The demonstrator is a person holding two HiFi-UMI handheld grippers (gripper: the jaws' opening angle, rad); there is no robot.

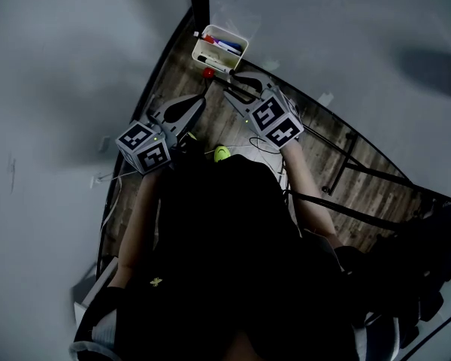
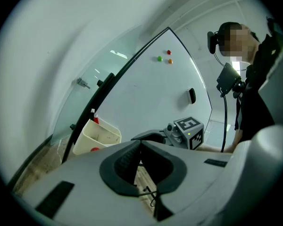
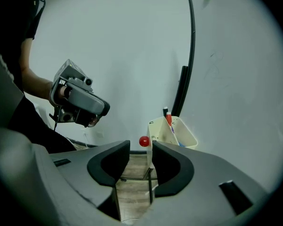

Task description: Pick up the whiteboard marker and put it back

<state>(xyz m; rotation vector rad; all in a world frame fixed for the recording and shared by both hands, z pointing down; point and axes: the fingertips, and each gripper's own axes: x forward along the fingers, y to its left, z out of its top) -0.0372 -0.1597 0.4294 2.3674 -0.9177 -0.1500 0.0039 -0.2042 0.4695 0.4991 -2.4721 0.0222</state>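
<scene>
Red whiteboard marker (image 3: 169, 120) in cream plastic holder (image 3: 188, 139): likely light, stiff, slick; grip mid-barrel. Right tongs (image 3: 140, 147) wide and empty, left tongs (image 2: 140, 145) closed.

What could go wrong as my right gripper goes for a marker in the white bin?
The white bin holds several markers packed together, so the open, empty right gripper may pinch two or snag the bin's wall. The red ball sits right beside the bin, in line with the jaws, and could get knocked away.
</scene>
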